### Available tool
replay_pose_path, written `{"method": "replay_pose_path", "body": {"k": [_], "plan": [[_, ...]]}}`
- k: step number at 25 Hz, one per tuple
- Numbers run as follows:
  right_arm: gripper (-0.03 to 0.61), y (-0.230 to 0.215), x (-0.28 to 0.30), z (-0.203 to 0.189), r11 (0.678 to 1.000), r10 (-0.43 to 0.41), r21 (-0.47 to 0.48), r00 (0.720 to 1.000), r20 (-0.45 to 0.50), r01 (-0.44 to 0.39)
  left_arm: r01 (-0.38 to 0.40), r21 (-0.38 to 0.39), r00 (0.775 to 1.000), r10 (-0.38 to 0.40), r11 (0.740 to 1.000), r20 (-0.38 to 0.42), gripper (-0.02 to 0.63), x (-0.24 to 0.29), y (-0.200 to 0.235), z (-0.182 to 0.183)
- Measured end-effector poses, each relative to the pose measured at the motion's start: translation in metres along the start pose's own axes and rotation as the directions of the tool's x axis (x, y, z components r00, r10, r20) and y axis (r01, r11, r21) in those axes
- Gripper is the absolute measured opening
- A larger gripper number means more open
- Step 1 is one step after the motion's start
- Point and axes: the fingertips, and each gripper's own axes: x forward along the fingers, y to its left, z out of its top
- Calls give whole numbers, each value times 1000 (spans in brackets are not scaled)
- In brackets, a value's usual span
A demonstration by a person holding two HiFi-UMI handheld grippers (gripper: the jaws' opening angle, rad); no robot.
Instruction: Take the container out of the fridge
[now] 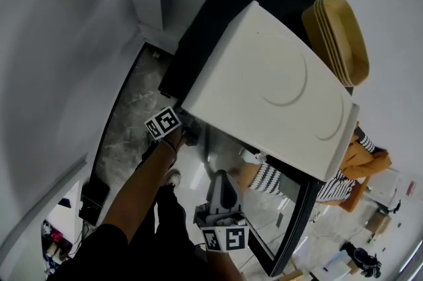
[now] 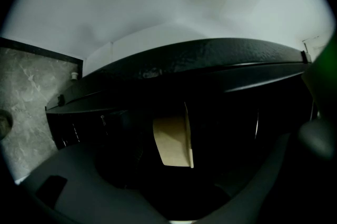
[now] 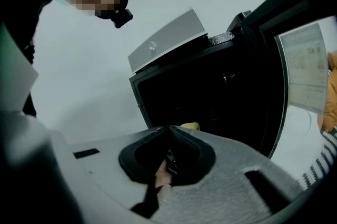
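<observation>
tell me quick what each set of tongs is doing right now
left tongs: open, nothing gripped; tan paper container ahead, untouched
right tongs: closed, empty

Black fridge (image 1: 198, 48), dark interior. Beige-tan container (image 2: 172, 141) inside, paler rim. Plain white box (image 1: 277, 88) on top, two embossed arcs, no print. Mustard-tan stack of trays (image 1: 340, 38) at 2 o'clock in head view. Grey marbled floor (image 1: 129, 121) at 9 o'clock. Pale grey wall (image 1: 66, 22). Light grey right gripper (image 3: 168, 129), black pads, black-and-white square markers on its cube. Black-and-white striped sleeve (image 1: 268, 177) at 4 o'clock, orange garment (image 1: 360, 160) just beside.
</observation>
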Motion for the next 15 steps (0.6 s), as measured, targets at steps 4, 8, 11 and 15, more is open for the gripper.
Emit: {"method": "replay_pose_path", "body": {"k": [4, 8, 11, 15], "plan": [[2, -3, -2, -2, 1000, -7, 2, 1000, -6, 7, 6, -12, 1000, -6, 1000, 0, 291, 4, 2, 0], [0, -5, -3, -5, 1000, -12, 4, 1000, -8, 12, 12, -29, 1000, -12, 1000, 11, 291, 7, 3, 2], [2, -6, -3, -6, 1000, -14, 4, 1000, -11, 14, 15, -36, 1000, -15, 999, 14, 291, 7, 4, 2], [1, -7, -4, -6, 1000, -17, 5, 1000, -12, 17, 17, -54, 1000, -16, 998, 22, 290, 9, 5, 3]]}}
